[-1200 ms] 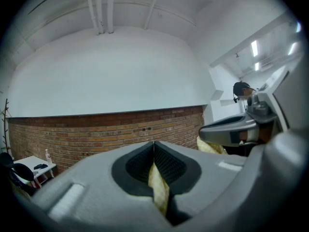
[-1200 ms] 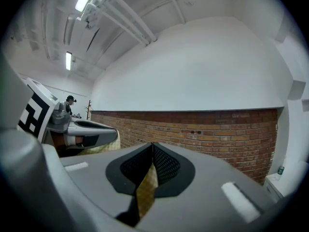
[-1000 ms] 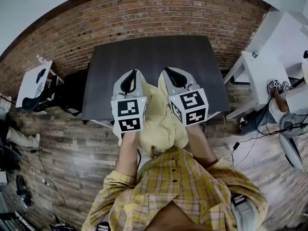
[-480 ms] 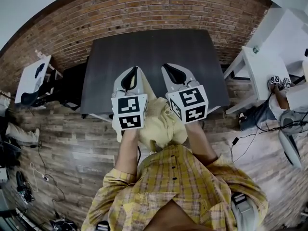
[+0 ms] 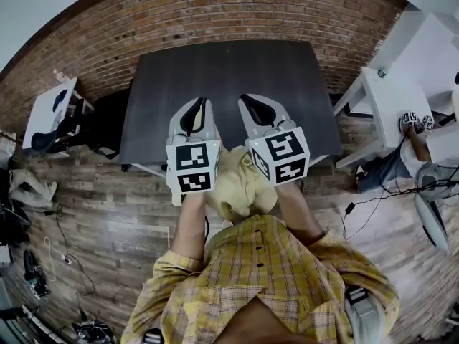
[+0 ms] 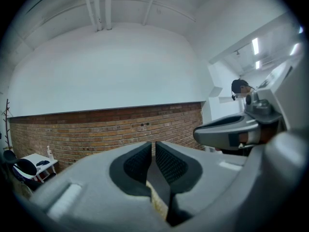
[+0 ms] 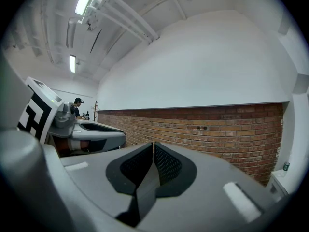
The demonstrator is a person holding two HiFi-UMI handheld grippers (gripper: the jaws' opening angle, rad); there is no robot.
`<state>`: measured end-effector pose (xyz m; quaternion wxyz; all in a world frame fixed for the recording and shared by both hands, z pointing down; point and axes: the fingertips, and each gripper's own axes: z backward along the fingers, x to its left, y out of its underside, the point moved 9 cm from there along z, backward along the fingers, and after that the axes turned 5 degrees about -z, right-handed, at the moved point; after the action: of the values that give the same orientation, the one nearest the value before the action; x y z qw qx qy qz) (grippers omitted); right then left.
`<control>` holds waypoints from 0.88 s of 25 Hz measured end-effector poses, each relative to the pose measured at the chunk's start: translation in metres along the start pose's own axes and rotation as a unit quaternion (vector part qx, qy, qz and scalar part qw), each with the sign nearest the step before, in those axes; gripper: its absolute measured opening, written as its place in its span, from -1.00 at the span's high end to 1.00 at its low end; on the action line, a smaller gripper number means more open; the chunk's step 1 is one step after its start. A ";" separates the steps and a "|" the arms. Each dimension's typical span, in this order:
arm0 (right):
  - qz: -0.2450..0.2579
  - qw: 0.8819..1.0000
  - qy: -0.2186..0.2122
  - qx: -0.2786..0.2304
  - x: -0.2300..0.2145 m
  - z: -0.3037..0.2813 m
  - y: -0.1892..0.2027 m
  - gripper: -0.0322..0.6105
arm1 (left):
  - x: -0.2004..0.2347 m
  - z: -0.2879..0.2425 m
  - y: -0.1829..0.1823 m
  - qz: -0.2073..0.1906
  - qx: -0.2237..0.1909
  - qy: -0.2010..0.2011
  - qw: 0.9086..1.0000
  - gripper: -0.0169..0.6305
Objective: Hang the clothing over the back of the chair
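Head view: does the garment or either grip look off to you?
Yes. The yellow garment hangs bunched in a wad below the two markers, not spread. The left gripper pinches yellow cloth. The right gripper has its jaws together with no cloth showing between them, so it may have no hold.

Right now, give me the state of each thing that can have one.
Left gripper: shut on the garment.
Right gripper: shut; no cloth shows between its jaws.
Garment: bunched, hanging below both grippers, not yet over a chair.
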<state>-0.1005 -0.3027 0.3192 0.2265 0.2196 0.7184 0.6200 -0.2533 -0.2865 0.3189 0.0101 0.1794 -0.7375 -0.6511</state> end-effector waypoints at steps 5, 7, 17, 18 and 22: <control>0.004 1.000 -0.003 -0.002 0.004 0.006 -0.001 0.87 | -0.004 0.007 -0.003 -0.004 0.000 -0.002 1.000 0.87; 0.007 1.000 -0.004 -0.003 0.005 0.010 -0.002 0.87 | -0.007 0.010 -0.003 -0.006 0.000 -0.002 1.000 0.87; 0.014 1.000 -0.010 -0.011 0.008 0.028 -0.005 0.87 | -0.024 0.024 -0.007 -0.008 -0.001 -0.003 1.000 0.91; 0.014 1.000 -0.011 -0.012 0.009 0.031 -0.005 0.87 | -0.026 0.027 -0.007 -0.009 -0.002 -0.005 1.000 0.91; 0.013 1.000 -0.011 -0.016 0.011 0.041 -0.006 0.88 | -0.032 0.035 -0.011 -0.013 -0.005 -0.010 1.000 0.92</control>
<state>-0.0853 -0.2649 0.3077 0.2293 0.2322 0.7028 0.6321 -0.2292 -0.2454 0.3105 -0.0046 0.1821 -0.7322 -0.6563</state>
